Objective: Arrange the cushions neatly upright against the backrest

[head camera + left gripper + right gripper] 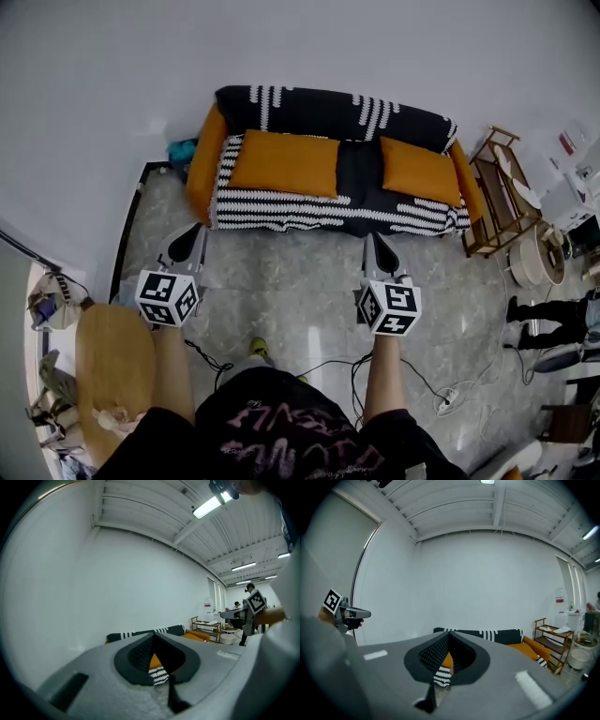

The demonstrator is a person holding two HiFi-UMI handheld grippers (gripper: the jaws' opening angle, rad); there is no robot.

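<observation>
So both orange cushions are on the sofa (281,214) seat. The left cushion (284,162) is the wider one and the right cushion (420,171) is smaller, with a gap of black cover showing between them. Their top edges sit up by the black-and-white backrest (319,108), but from the head view I honestly can't tell if they're lying flat or leaning.

The left gripper (192,234) and right gripper (375,246) are both held out over the marble floor (281,300), short of the sofa and not touching it. Each gripper view shows the fingers pressed together with nothing between them. There's a wooden shelf (497,192) just off the sofa's right end, and cables (328,366) trail on the floor by the person's feet.
</observation>
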